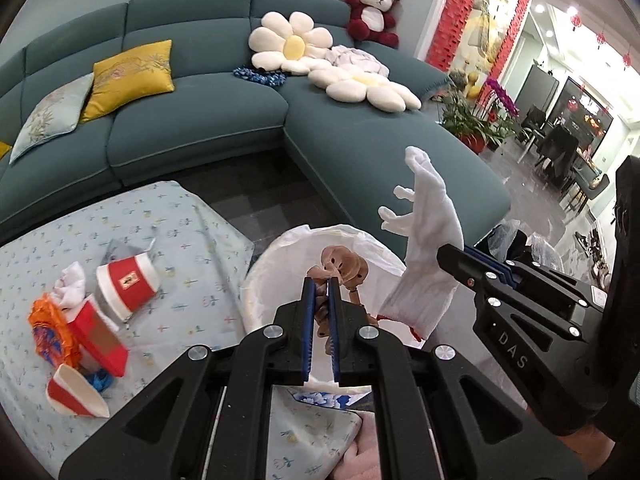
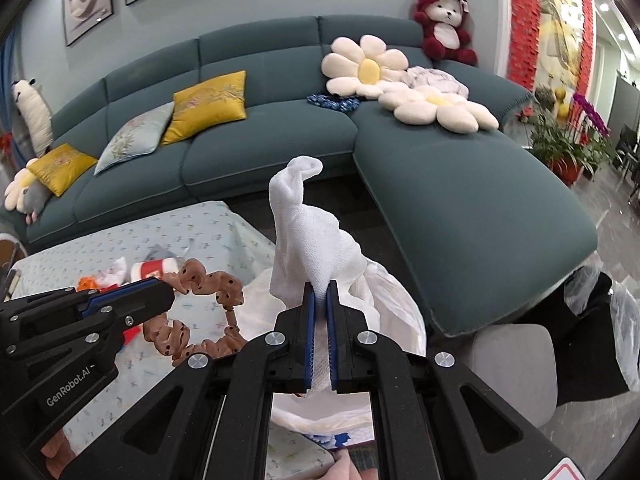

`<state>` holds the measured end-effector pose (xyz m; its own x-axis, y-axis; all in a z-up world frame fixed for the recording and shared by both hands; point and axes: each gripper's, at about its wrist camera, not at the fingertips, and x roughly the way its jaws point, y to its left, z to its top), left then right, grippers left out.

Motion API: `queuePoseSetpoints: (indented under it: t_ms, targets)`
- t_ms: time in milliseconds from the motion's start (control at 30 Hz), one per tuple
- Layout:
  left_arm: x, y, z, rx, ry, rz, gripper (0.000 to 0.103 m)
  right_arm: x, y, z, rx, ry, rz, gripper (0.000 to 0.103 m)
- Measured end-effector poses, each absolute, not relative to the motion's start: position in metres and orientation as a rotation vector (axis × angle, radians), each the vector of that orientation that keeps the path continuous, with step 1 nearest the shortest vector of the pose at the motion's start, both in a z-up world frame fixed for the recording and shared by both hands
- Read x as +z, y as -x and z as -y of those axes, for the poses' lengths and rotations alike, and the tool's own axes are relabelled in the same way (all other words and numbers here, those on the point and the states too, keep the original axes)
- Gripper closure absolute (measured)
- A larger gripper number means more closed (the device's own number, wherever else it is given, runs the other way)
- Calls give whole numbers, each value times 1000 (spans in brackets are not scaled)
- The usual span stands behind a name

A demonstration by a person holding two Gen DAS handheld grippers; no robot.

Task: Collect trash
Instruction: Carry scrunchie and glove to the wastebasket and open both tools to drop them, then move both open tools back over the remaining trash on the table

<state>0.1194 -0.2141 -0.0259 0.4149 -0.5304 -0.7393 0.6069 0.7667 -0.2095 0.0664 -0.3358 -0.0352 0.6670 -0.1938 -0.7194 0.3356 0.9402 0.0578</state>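
My left gripper (image 1: 321,280) is shut on a brown dotted scrunchie (image 1: 344,268), holding it over the white-lined trash bin (image 1: 272,280). From the right wrist view the same scrunchie (image 2: 208,284) hangs as a loop off the left gripper (image 2: 170,292). My right gripper (image 2: 321,286) is shut on a white knit glove (image 2: 308,232), which stands up above the bin's liner (image 2: 396,300). In the left wrist view that glove (image 1: 428,236) sticks up from the right gripper (image 1: 444,254), beside the bin.
On the floral-clothed table (image 1: 180,240) lie a red and white paper cup (image 1: 128,280), a red box (image 1: 102,336), orange paper (image 1: 48,320), a second cup (image 1: 76,396) and a white rag (image 1: 70,284). A teal sofa (image 1: 200,128) with cushions stands behind; black bags (image 2: 592,320) sit on the right.
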Motion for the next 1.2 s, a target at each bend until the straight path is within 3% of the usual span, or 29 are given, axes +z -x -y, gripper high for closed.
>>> queuePoseSetpoints:
  t_ms: [167,233,300,333,467,733,1000,1200]
  targets:
    - [-31,-125,229,-716,-93,-906,93,-41,-70,344,-311,-216,-788,91]
    - [-31,-127,231,-711,-91,-905,87,-40,-69,344,-314,-217,-781,80]
    - [-31,-128,232,-700,-88,-904,68,-38,-69,344,-322,-215,-769,69]
    - [-29,-127,232,-690,-87,-896,64,-37,-68,344,-324,-215,-762,65]
    - [-24,-127,228,-671,-80,-888,58,-31,-67,343,-327,-214,-753,63]
    - [-14,-131,194,-597,-32,-865,43,-16,-66,326,-329,-194,-722,46]
    - [-14,-132,135,-479,-1,-852,23,-10,-72,284,-273,-155,-716,38]
    - [-20,-135,88,-367,15,-855,17,-12,-77,244,-210,-131,-730,37]
